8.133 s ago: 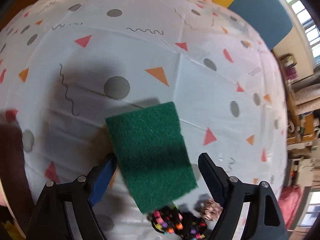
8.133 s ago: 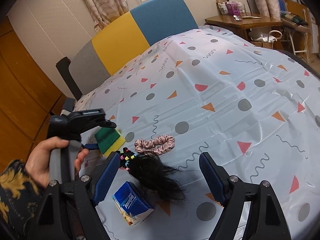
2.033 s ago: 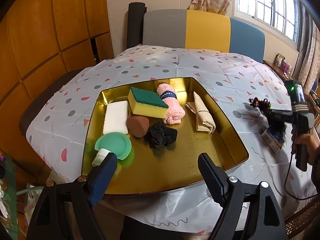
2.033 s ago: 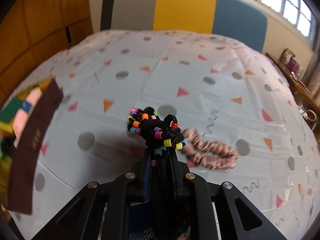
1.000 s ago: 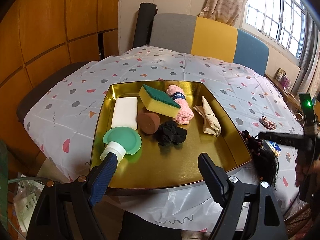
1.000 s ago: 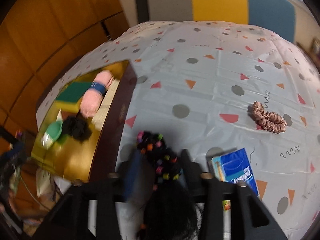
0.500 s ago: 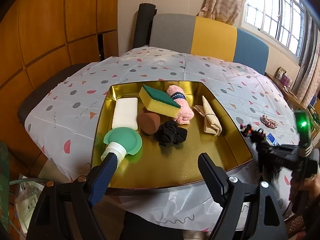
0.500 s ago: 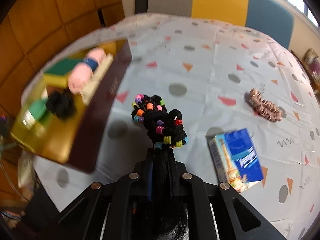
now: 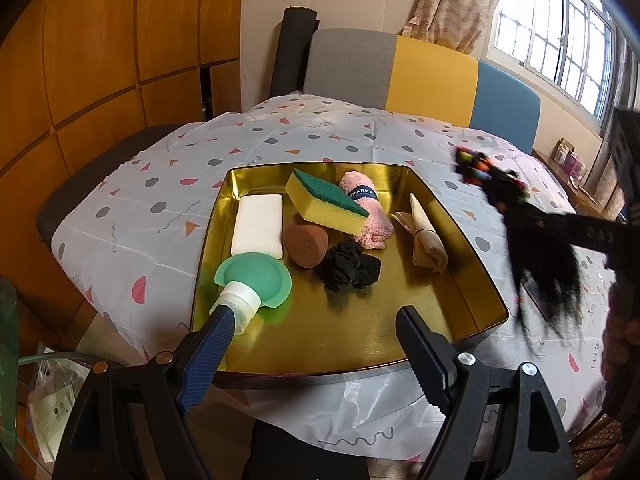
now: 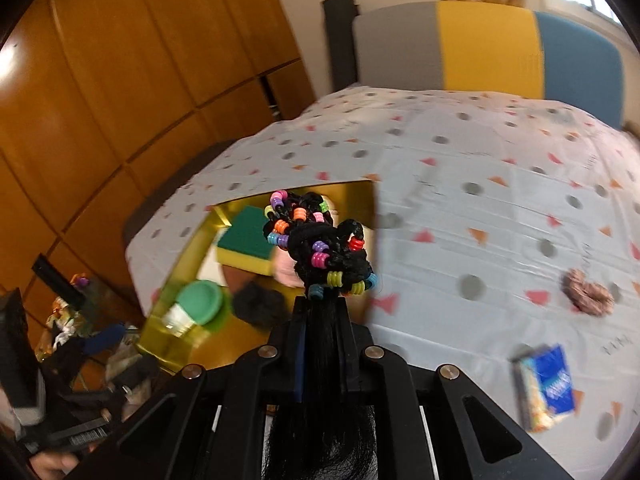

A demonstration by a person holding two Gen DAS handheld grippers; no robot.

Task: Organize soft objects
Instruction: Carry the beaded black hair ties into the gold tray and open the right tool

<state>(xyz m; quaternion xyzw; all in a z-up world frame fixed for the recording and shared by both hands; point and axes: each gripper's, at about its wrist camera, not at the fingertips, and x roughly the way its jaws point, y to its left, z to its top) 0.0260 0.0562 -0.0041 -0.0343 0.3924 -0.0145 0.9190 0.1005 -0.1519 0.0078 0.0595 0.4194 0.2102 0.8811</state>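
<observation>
My right gripper (image 10: 320,304) is shut on a black hairpiece with coloured beads (image 10: 320,244), its loose hair hanging down behind the fingers. In the left wrist view the same hairpiece (image 9: 520,232) hangs in the air just right of the gold tray (image 9: 460,232). The tray holds a yellow-green sponge (image 9: 326,202), a pink rolled towel (image 9: 366,208), a white pad (image 9: 258,226), a brown puff (image 9: 306,246), a black scrunchie (image 9: 348,270), a beige cloth (image 9: 426,236) and a green silicone cup (image 9: 252,280). My left gripper (image 9: 308,344) stands open at the tray's near edge, holding nothing.
A pink scrunchie (image 10: 588,298) and a blue tissue pack (image 10: 548,388) lie on the patterned tablecloth (image 10: 460,208) right of the tray. A grey, yellow and blue chair back (image 9: 420,72) stands behind the table. Wooden panels (image 9: 100,40) line the left wall. Clutter lies below the table's near-left edge.
My right gripper shut on the beaded hairpiece, lifted it off the cloth and carried it left toward the tray. The left gripper stayed where it was.
</observation>
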